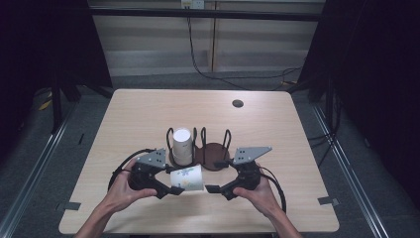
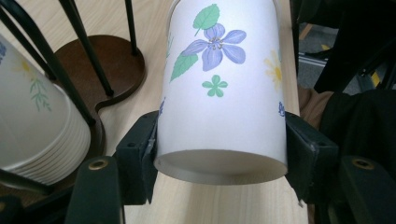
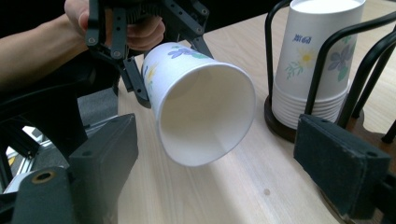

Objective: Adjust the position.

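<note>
A flowered white paper cup (image 1: 187,178) (image 2: 219,88) (image 3: 201,112) hangs on its side just above the table, its mouth turned toward my right gripper. My left gripper (image 1: 172,180) (image 2: 219,163) is shut on the cup near its base, a pad pressing on either side. My right gripper (image 1: 216,176) (image 3: 224,158) stands open in front of the cup's mouth; its pads (image 3: 341,158) are well clear of the rim. A stack of the same cups (image 1: 182,146) (image 2: 32,121) (image 3: 317,56) stands upside down in the left bay of a dark wooden holder (image 1: 214,154) with black wire posts.
The holder's right bay (image 1: 215,151) has bare wood. The light wooden table (image 1: 138,114) has a round cable hole (image 1: 237,103) at the far right and tape marks (image 1: 328,201) near its front corners. Beyond the table run floor rails and cables.
</note>
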### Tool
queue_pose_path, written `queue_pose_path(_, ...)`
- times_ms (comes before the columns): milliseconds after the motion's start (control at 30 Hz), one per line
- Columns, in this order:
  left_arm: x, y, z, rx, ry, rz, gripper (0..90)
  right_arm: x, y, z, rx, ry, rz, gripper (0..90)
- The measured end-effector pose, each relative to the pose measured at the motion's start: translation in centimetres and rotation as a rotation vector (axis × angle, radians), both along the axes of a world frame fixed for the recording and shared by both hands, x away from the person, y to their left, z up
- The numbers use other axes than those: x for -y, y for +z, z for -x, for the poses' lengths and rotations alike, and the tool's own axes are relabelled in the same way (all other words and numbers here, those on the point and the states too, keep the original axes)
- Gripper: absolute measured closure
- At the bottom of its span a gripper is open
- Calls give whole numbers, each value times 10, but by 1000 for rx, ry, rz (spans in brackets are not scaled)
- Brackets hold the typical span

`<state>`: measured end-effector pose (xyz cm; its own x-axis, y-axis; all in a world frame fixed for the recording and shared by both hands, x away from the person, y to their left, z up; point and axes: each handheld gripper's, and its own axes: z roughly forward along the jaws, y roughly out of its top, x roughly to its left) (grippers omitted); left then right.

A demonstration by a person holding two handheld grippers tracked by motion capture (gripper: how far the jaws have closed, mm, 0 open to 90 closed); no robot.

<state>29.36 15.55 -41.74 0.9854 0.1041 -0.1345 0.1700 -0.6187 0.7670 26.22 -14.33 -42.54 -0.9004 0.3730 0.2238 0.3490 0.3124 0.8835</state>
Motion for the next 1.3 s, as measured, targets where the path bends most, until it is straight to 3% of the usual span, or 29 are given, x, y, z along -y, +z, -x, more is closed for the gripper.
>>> queue_pose_path(533, -2, 2, 1, -6, 14, 104, 366, 1, -1, 2, 5, 6, -101, 136)
queue_pose_path(867, 0, 4, 4, -2, 9, 131, 366, 0, -1, 1, 11, 18, -173, 134)
queue_pose_path(1067, 1, 4, 5, 15, 3, 156, 366, -4, -1, 1, 12, 30, -177, 136)
queue_pose_path(1300, 5, 2, 6, 7, -7, 177, 365, -7, -2, -1, 8, 37, -179, 139)
